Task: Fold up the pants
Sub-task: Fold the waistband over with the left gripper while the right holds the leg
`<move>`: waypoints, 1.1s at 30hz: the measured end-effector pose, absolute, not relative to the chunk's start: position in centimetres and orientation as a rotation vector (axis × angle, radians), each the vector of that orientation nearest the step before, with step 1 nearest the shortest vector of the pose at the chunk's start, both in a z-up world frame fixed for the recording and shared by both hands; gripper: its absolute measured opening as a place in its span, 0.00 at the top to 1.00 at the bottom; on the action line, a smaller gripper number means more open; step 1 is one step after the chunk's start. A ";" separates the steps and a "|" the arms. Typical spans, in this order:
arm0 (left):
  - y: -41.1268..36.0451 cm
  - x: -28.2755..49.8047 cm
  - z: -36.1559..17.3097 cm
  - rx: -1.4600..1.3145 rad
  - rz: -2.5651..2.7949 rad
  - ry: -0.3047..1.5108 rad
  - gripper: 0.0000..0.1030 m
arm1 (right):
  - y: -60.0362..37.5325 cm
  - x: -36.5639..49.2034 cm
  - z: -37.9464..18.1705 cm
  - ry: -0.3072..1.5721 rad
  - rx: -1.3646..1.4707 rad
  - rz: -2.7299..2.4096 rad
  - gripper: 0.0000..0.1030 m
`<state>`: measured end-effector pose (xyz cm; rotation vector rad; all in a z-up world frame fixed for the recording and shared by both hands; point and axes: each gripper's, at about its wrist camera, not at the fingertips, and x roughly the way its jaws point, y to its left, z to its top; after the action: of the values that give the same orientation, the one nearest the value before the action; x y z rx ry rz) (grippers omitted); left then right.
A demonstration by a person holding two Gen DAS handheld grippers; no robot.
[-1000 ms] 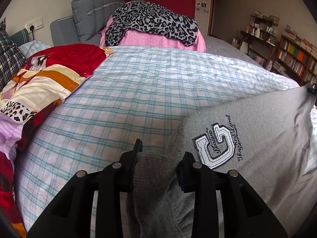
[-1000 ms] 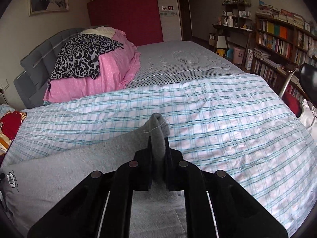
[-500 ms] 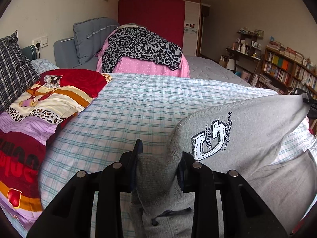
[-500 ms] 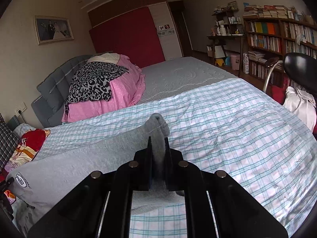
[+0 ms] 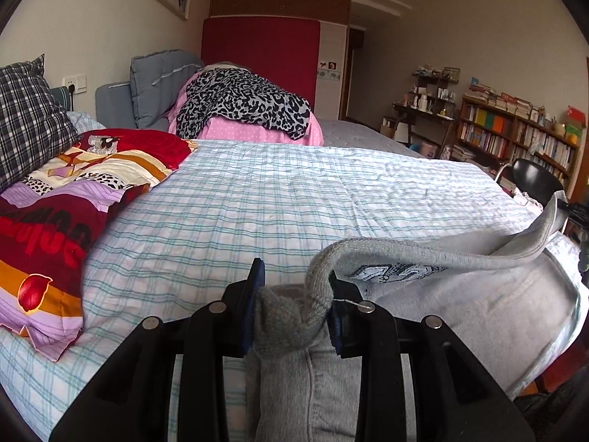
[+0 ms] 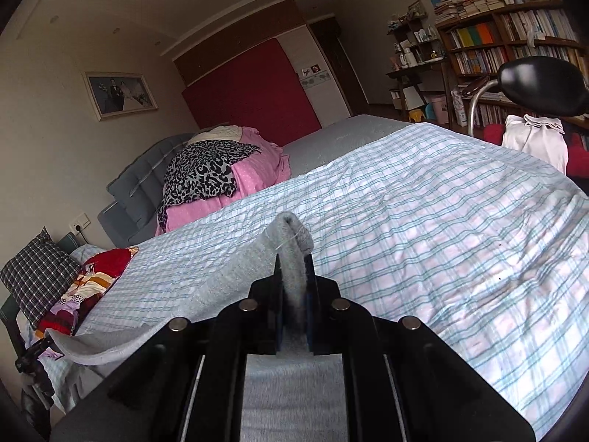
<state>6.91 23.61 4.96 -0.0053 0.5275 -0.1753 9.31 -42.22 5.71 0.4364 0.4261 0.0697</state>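
Note:
The grey sweatpants [image 5: 460, 294] with a blue-and-white logo hang stretched between my two grippers above the checked bedspread [image 5: 294, 202]. My left gripper [image 5: 294, 287] is shut on a bunched ribbed edge of the pants, which droop below it. My right gripper [image 6: 293, 276] is shut on another ribbed edge [image 6: 291, 232] that sticks up between its fingers. In the right wrist view the grey cloth [image 6: 206, 294] runs left toward the left gripper at the bed's near edge.
A colourful quilt [image 5: 66, 202] and a plaid pillow [image 5: 29, 118] lie at the left of the bed. A pink pile with a leopard-print cloth [image 5: 243, 103] sits by the grey headboard. Bookshelves [image 6: 515, 37], a black chair [image 6: 541, 84] and white cloth stand at the right.
Both grippers have lifted and tilted up with the pants. The cloth between them has turned from a broad flat panel to an edge-on band, hiding most of the logo.

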 end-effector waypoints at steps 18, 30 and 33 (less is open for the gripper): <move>21.1 0.6 1.1 0.177 -0.180 0.552 0.69 | -42.5 -3.4 -0.2 0.391 0.460 0.059 0.86; 21.1 0.7 -0.4 0.199 -0.165 0.577 0.65 | -43.5 -6.8 -1.6 0.461 0.485 -0.065 0.58; 21.4 0.8 -0.5 0.191 -0.165 0.582 0.64 | -44.4 -7.9 -1.5 0.432 0.571 -0.035 0.57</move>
<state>0.80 21.36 -0.53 0.1912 0.5821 -0.1655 -7.90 -44.42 -1.51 0.5706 0.4318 -0.0346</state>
